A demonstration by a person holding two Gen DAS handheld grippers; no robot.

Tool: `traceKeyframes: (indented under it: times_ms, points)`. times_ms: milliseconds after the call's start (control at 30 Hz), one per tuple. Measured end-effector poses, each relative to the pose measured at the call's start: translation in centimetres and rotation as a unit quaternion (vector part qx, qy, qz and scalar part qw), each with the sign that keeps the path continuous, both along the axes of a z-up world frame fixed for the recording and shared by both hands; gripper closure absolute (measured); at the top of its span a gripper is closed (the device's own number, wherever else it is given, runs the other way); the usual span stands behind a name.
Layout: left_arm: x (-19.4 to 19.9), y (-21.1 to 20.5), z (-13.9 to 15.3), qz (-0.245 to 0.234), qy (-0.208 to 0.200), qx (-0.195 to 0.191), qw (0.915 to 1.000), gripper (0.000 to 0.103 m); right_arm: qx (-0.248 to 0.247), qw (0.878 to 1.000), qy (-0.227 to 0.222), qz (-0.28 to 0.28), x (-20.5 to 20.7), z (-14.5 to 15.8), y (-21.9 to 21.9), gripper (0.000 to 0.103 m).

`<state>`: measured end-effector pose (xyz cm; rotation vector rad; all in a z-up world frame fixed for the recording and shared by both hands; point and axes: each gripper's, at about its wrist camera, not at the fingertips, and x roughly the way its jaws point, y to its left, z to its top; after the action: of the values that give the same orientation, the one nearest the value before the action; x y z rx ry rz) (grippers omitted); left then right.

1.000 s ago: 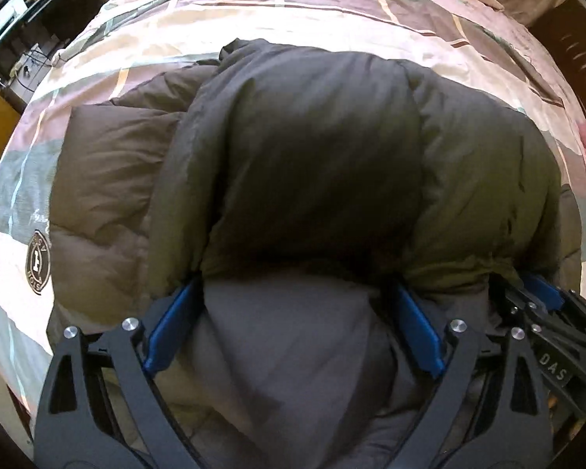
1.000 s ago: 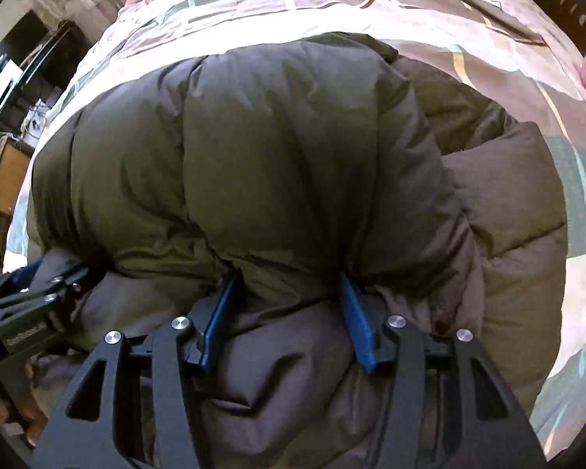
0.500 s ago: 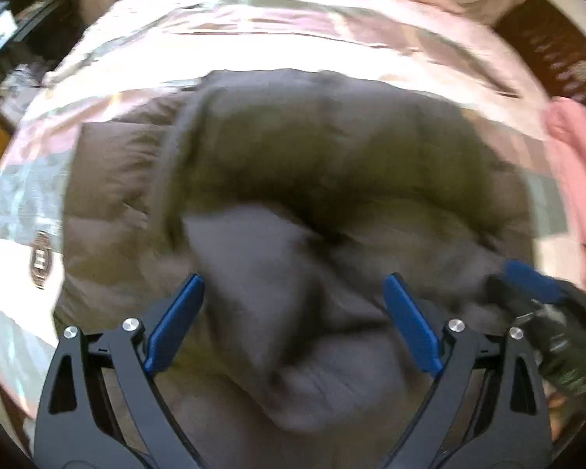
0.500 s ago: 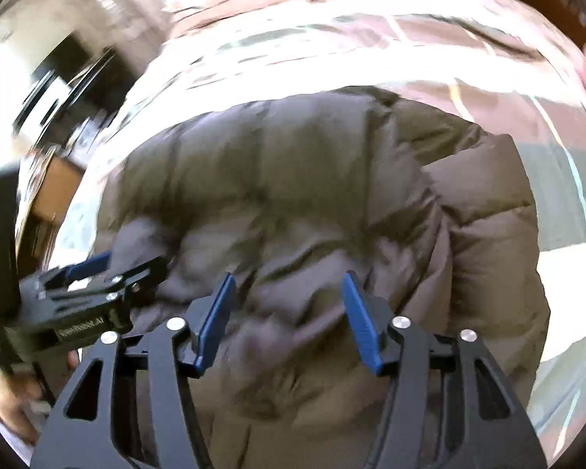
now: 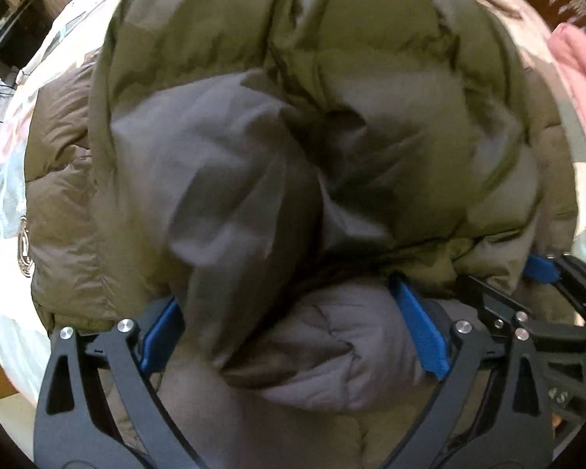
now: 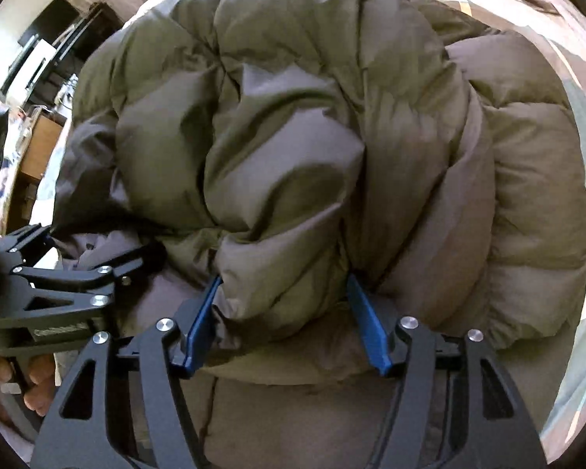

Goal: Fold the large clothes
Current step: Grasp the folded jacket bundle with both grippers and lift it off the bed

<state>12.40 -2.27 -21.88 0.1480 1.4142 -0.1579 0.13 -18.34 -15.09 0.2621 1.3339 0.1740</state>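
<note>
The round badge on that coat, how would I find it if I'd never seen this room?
Start at the bed with the striped quilt, where the bulky olive puffer jacket lies heaped. Follow its flat quilted panel to the far left edge in the left wrist view. The small round pale emblem there is the only marking on the plain fabric.

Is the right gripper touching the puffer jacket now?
Touching. In the right wrist view, the right gripper has both blue fingers pressed into a bulging fold of the puffer jacket, which fills the space between them.
</note>
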Motion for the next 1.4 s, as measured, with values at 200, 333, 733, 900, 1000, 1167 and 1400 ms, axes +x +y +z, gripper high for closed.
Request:
traceKeyframes:
  times_ms: [200,333,733,900,1000,1167,1400]
  points:
    - [-0.1,-0.6,-0.1,0.001,-0.009,-0.007,0.9999,0.002,0.003,1.0,-0.003,-0.001,-0.1,0.4,0.0,0.036]
    - [-1.5,0.4,3.4,0.008,-0.04,-0.056,0.9976,0.002,0.06,0.996,-0.07,-0.023,-1.9,4.3,-1.2,0.036]
    - [-3.5,-0.3,0.3,-0.021,0.011,-0.036,0.9991,0.002,-0.007,1.0,0.0,0.001,-4.8,0.7,0.7,0.03]
    - [-3.9,-0.4,2.3,-0.028,-0.01,-0.048,0.9984,0.002,0.035,0.999,-0.017,-0.008,-4.8,2.5,-2.1,0.029]
    - [-4.5,1.1,4.0,-0.033,-0.027,-0.066,0.9969,0.002,0.006,0.999,-0.036,-0.036,-6.0,3.1,-5.9,0.019]
    - [-6.8,7.8,5.3,0.006,-0.034,-0.064,0.9974,0.002,-0.003,0.994,-0.013,-0.11,-10.8,1.8,-13.0,0.019]
    - [-11.9,19.7,-1.0,0.181,0.077,-0.05,0.9792,0.002,0.037,0.963,0.102,-0.247,-19.0,-3.5,-17.9,0.013]
